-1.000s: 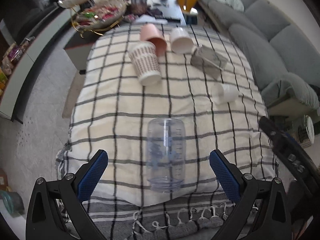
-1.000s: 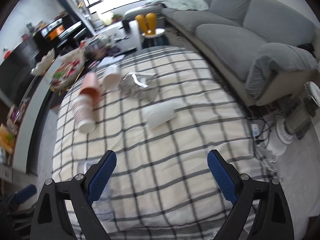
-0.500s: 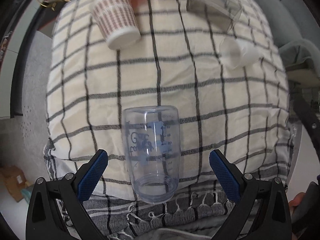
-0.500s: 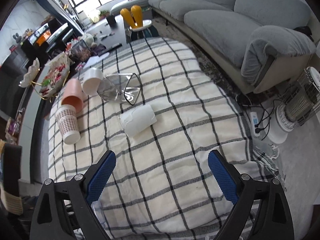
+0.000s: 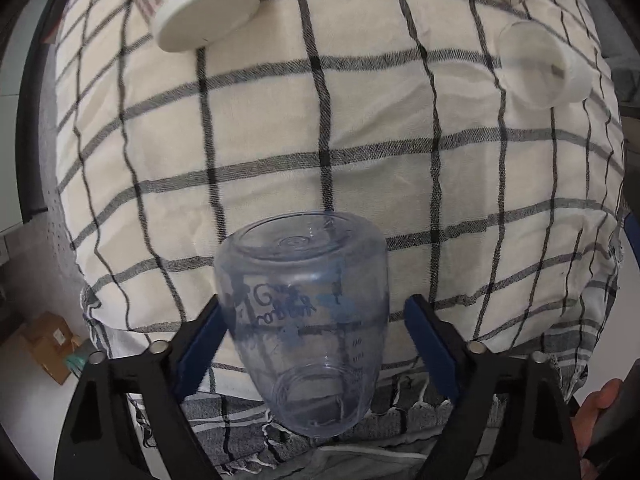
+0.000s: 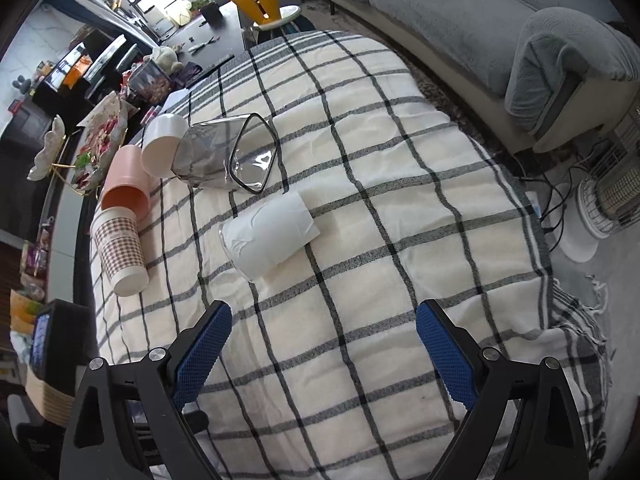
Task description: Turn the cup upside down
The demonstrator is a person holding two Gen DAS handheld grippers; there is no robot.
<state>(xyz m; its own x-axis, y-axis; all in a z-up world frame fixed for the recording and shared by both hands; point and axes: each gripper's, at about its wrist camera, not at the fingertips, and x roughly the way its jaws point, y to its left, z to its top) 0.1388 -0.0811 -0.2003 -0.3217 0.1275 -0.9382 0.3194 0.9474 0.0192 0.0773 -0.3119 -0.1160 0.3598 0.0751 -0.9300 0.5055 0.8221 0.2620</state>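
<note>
A clear plastic cup (image 5: 304, 312) with blue markings lies on its side on the checked cloth (image 5: 320, 128), its mouth towards the camera. My left gripper (image 5: 314, 340) is open and straddles it, one blue pad on each side; the left pad is close to or touching the cup wall, the right pad stands apart. My right gripper (image 6: 322, 354) is open and empty above the checked cloth (image 6: 360, 280). The clear cup does not show in the right wrist view.
Other cups lie on the cloth: a checked paper cup (image 5: 192, 4) (image 6: 120, 248), a white cup (image 5: 540, 66) (image 6: 272, 236), a pink cup (image 6: 126, 188), another white cup (image 6: 160, 144) and a grey glass tumbler (image 6: 228, 160). A grey sofa (image 6: 500, 20) stands to the right.
My left gripper has moved down and forward, so the clear cup now sits between its pads. My right gripper has shifted a little over the cloth.
</note>
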